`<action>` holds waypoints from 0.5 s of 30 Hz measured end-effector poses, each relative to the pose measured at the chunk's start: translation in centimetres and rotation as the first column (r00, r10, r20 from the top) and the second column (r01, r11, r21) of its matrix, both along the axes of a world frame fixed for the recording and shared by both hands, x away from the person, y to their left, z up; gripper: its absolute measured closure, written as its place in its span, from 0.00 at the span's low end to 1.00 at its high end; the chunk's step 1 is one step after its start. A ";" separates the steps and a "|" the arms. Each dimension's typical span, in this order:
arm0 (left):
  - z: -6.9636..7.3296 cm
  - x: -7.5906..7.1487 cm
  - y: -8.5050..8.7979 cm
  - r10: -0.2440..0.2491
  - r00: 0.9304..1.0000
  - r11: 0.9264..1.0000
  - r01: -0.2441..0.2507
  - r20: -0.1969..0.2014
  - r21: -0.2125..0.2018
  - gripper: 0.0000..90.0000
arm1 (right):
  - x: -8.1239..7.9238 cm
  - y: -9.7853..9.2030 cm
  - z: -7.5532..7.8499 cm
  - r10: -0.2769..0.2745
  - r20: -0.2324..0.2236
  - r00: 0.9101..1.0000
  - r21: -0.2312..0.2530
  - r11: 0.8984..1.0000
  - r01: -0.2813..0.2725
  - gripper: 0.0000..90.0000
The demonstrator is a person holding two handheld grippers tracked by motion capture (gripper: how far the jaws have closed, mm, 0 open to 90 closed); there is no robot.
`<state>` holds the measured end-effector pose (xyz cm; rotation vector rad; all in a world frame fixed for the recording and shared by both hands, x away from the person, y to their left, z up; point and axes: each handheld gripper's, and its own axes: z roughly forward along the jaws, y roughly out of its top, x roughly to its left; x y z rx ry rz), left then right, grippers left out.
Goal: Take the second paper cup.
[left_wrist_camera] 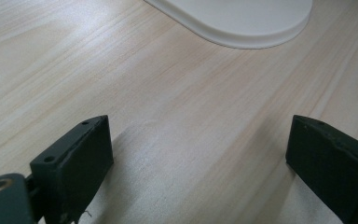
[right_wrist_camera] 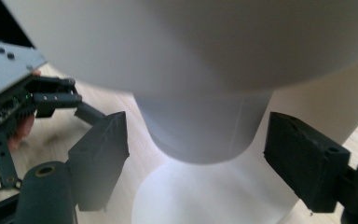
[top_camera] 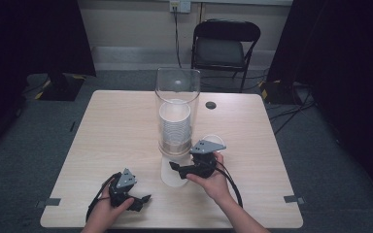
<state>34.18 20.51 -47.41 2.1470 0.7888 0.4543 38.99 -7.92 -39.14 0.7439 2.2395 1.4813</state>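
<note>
Right gripper [top_camera: 173,166] jaws apart, straddling the bottom cup [right_wrist_camera: 200,135] under the dispenser [top_camera: 177,114], pads not touching. Dispenser at table centre, 12 o'clock of the gripper. Left gripper [top_camera: 144,200] open at 7 o'clock.

No text, label, brand, number or sign can be read anywhere (not on the cup dispenser [top_camera: 177,121] ahead of the right gripper [top_camera: 174,167], nor on the table [top_camera: 121,131])
</note>
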 end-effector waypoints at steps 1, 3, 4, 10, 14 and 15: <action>0.0 0.0 0.0 -0.001 1.000 1.000 0.001 0.000 -0.001 0.07 | 0.1 0.0 0.1 0.001 0.002 1.000 0.011 1.000 -0.001 0.24; 0.0 0.0 0.0 0.001 1.000 1.000 -0.001 0.000 -0.002 0.07 | 0.1 0.1 0.1 -0.003 -0.002 1.000 0.018 1.000 0.003 0.27; 0.0 0.0 0.0 0.001 1.000 1.000 -0.001 0.000 -0.002 0.07 | 0.1 0.1 0.1 -0.003 -0.002 1.000 0.018 1.000 0.003 0.27; 0.0 0.0 0.0 0.000 1.000 1.000 0.000 -0.001 -0.002 0.07 | 0.3 0.1 0.0 0.013 0.030 0.999 0.011 1.000 -0.013 0.40; 0.0 0.0 0.0 0.000 1.000 1.000 0.000 -0.001 -0.002 0.07 | 0.2 0.1 -0.2 0.010 0.054 0.999 -0.005 1.000 -0.010 0.41; 0.0 0.0 0.0 0.000 1.000 1.000 0.000 -0.001 -0.001 0.07 | 0.3 0.2 -0.8 0.009 0.041 0.999 -0.064 0.998 -0.006 0.41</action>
